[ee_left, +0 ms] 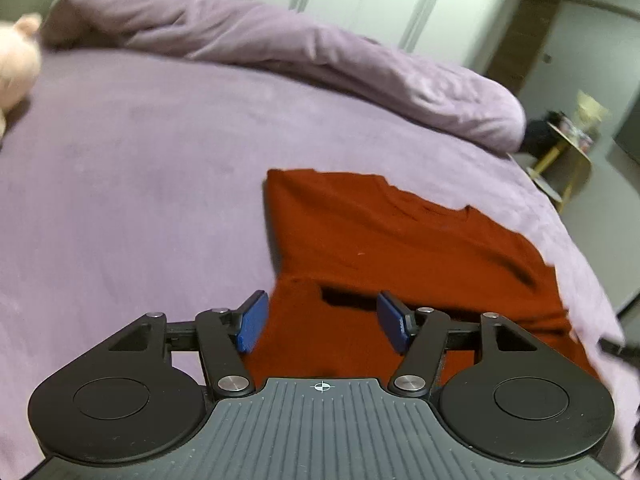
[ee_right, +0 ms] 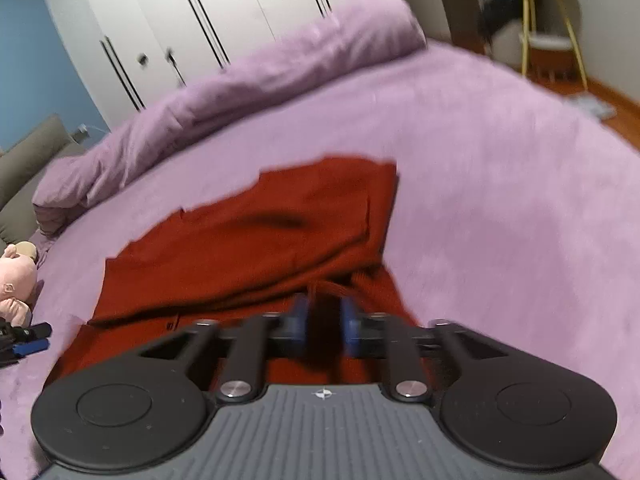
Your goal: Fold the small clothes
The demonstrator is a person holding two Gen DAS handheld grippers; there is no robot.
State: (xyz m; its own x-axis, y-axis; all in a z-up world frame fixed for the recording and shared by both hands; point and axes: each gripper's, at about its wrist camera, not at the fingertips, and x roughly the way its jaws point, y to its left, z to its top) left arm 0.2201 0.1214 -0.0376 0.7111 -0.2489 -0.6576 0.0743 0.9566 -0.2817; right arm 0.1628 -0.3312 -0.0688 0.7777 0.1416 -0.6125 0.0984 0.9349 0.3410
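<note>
Red shirt (ee_left: 400,240) flat on bed (ee_left: 140,180) ahead of left gripper (ee_left: 320,320), jaws apart, empty; right gripper (ee_right: 324,320) parted, cloth between; partly folded, final folds pending.

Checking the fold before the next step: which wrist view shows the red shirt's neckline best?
Left wrist view: the red shirt is sharper there, its neckline notch visible along the far edge. The right wrist view is motion-blurred and shows mostly bunched folds.
</note>
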